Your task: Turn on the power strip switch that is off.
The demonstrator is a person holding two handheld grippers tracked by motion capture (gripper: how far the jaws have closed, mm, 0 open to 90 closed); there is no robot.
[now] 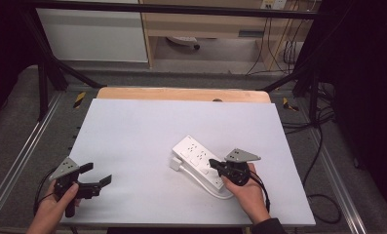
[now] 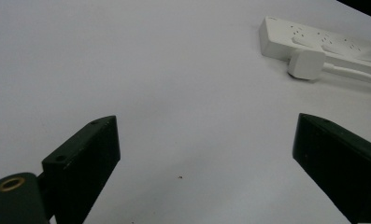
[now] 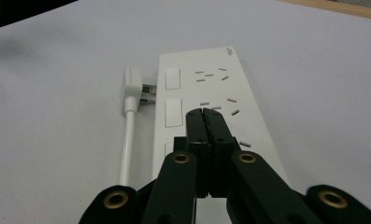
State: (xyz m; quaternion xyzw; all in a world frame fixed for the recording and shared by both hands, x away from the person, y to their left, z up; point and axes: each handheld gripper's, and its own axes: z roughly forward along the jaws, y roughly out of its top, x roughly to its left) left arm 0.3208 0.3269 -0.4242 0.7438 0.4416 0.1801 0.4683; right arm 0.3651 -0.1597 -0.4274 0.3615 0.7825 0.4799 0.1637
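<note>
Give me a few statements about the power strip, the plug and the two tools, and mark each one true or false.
1. The right tool is shut, its tips over the power strip. True.
2. The left tool is clamped on the plug. False: its jaws stand wide open over bare table, apart from the plug.
3. The plug lies beside the strip, its prongs pointing at the strip's side. True.
4. The strip is black. False: it is white.
5. The plug is pushed into one of the strip's top sockets. False: it lies on the table next to the strip.
</note>
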